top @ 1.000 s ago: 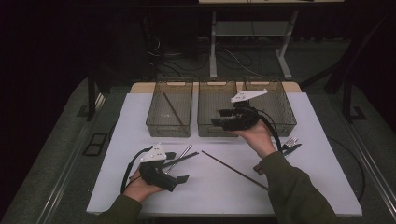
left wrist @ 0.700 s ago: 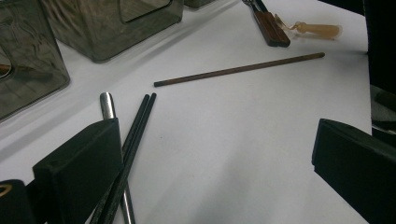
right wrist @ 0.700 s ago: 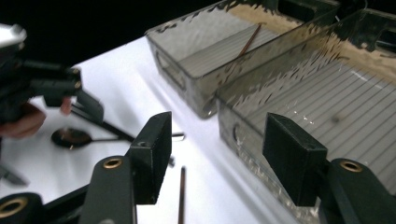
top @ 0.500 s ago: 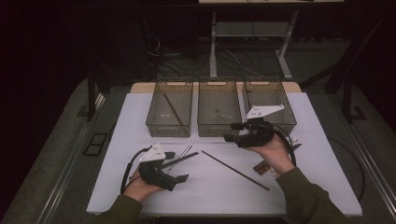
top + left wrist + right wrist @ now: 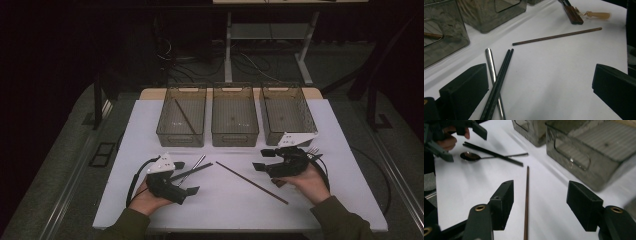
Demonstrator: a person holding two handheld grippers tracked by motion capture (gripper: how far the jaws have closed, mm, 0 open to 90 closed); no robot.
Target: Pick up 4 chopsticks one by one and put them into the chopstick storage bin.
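The right gripper (image 5: 264, 159) hangs low over the white table (image 5: 325, 200), jaws released and spread with nothing pinched; they have just been opening. The brown chopstick (image 5: 526, 202) lies flat on the table between those 2 jaws, touching neither, and runs straight ahead of them, its far tip short of the black chopsticks (image 5: 492, 153). Beyond those lies a spoon (image 5: 471, 156), crossed by the black pair. To the right of the jaws and ahead stand 3 clear bins (image 5: 235, 117) in a row. The left gripper (image 5: 187, 179) rests on the table, its jaws also released and wide, holding nothing. The black pair and the spoon's handle (image 5: 492, 67) lie just beside its left jaw; the brown chopstick lies well ahead of it.
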